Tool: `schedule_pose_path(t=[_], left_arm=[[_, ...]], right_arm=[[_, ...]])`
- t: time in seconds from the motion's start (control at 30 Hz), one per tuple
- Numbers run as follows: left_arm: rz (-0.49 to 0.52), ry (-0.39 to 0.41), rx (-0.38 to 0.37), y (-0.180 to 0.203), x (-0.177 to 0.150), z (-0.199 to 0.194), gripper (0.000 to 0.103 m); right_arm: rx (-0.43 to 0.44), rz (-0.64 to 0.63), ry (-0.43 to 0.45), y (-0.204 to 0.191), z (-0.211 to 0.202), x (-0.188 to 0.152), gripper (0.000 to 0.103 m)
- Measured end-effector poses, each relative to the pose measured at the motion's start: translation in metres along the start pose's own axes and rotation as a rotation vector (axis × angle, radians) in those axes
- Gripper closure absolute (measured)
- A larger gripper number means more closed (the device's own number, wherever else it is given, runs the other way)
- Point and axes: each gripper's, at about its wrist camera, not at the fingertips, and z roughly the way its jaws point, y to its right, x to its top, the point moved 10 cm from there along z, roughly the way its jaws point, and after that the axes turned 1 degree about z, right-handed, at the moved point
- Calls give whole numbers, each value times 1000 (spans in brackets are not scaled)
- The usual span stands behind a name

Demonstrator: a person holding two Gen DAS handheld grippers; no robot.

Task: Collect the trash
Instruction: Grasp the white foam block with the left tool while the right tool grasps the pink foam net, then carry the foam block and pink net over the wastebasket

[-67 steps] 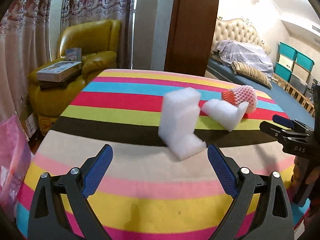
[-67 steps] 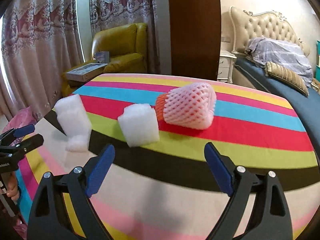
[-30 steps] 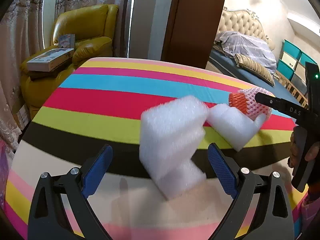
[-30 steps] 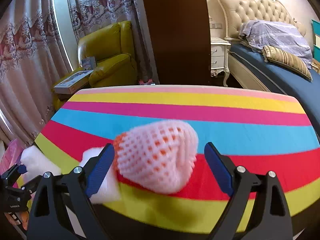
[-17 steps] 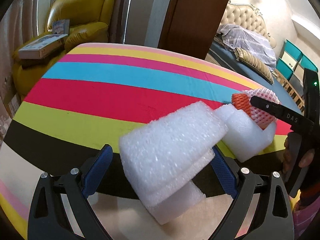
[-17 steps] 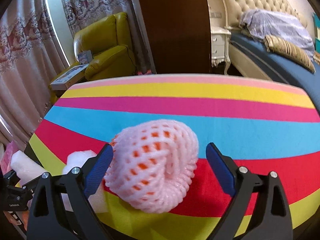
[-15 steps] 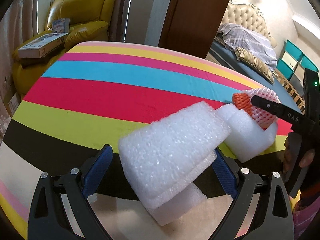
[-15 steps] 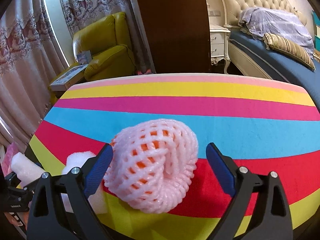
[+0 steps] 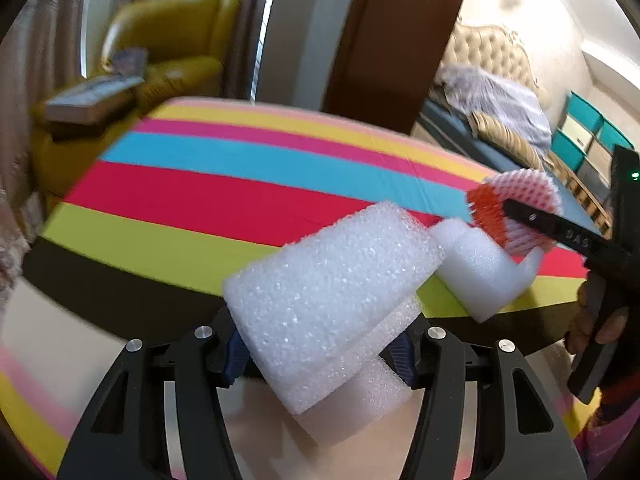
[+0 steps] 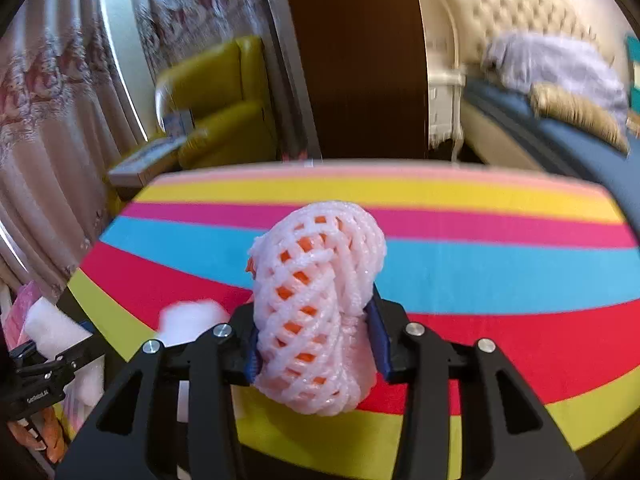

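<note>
A big white foam block (image 9: pixel 332 300) sits tilted between the blue pads of my left gripper (image 9: pixel 318 350), whose jaws are closing and press both its sides. A pink foam net sleeve with orange inside (image 10: pixel 320 308) is squeezed between the pads of my right gripper (image 10: pixel 316 350), also closing. A second, smaller white foam piece (image 9: pixel 484 272) lies on the striped tablecloth (image 9: pixel 240 184) between the two, seen blurred as the small foam piece (image 10: pixel 192 316) in the right wrist view. The net sleeve (image 9: pixel 516 204) and right gripper finger (image 9: pixel 560 234) show at the right of the left wrist view.
A yellow armchair (image 9: pixel 172 52) with a flat box (image 9: pixel 88 96) stands beyond the table's far left edge. A brown door (image 10: pixel 356 60) and a bed (image 9: pixel 496 96) lie behind. A hand (image 9: pixel 600 328) holds the right gripper's handle.
Both grippers have closed from wide open: the left one onto the big foam block, the right one onto the net sleeve, which now stands narrower and taller.
</note>
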Motion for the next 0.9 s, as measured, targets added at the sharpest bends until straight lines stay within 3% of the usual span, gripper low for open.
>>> schedule_pose_path(t=[0.1, 0.23, 0.57, 0.9], left_arm=[[-29, 37, 13, -14, -7, -24, 50], [-36, 105, 61, -36, -18, -63, 49], [-46, 255, 162, -95, -37, -148, 49], [-78, 329, 233, -154, -59, -197, 49]], right_arm=[[29, -51, 96, -33, -29, 14, 62], [112, -100, 141, -81, -54, 16, 62], [263, -260, 109, -217, -75, -42, 62], [312, -333, 62, -289, -74, -85, 61]])
